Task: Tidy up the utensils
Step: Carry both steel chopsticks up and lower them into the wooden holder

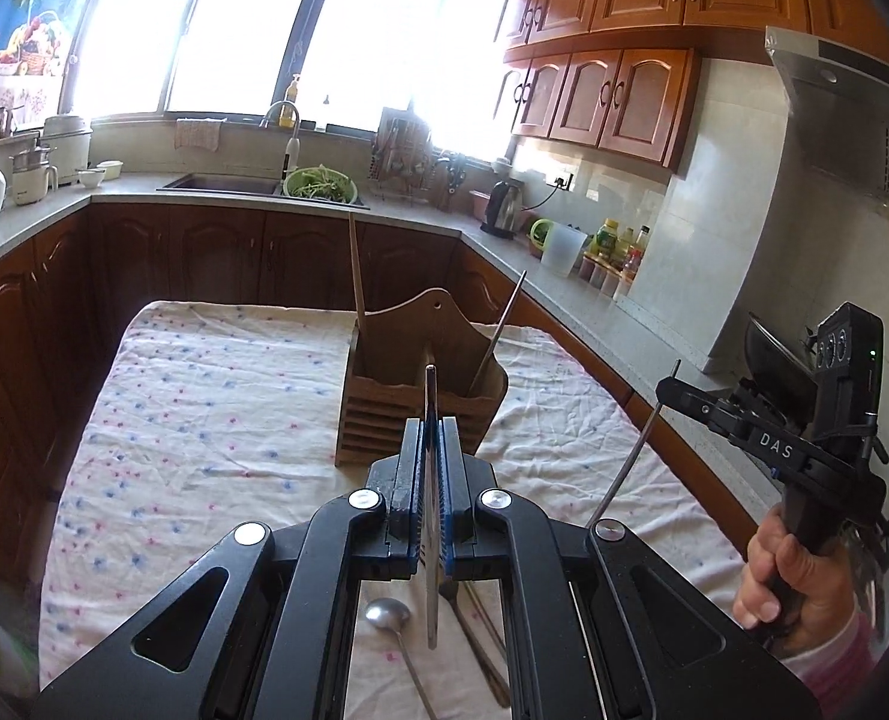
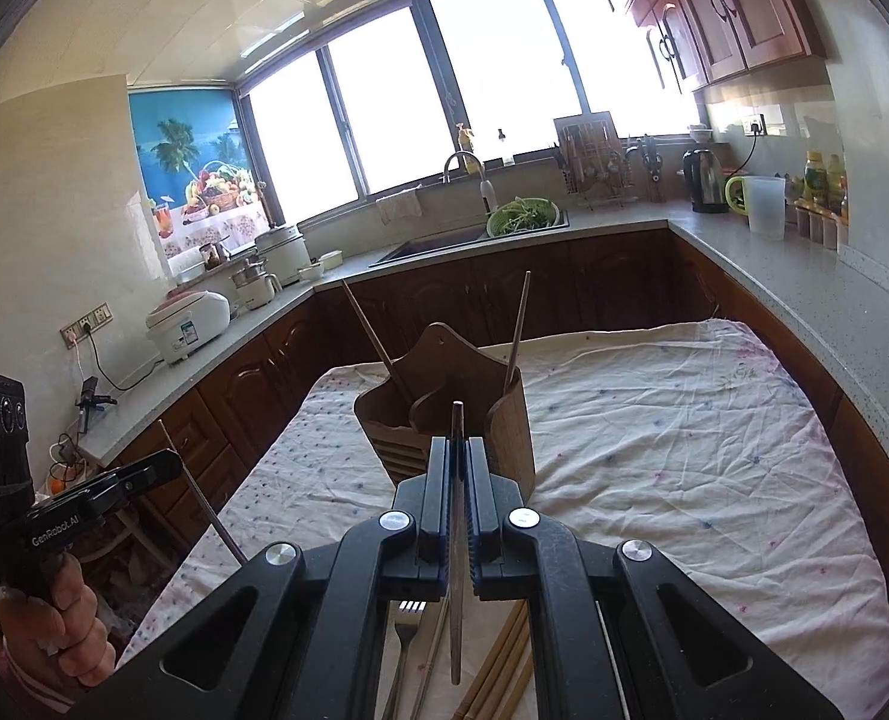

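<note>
Left gripper [image 1: 431, 438] clamping chopstick [image 1: 431, 480], lower end hidden

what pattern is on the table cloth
White cloth with small pink and blue dots, clearest in the left wrist view.

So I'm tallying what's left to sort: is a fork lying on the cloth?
Yes, a fork lies on the cloth under the right gripper.

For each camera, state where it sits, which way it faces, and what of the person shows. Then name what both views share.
Left wrist: on the left gripper, shut on a metal utensil, facing the wooden holder and sink window; the right hand and right gripper show.
Right wrist: on the right gripper, shut on a thin stick, facing the same holder; the left hand shows.
Shared: holder, floral cloth, sink counter.
</note>
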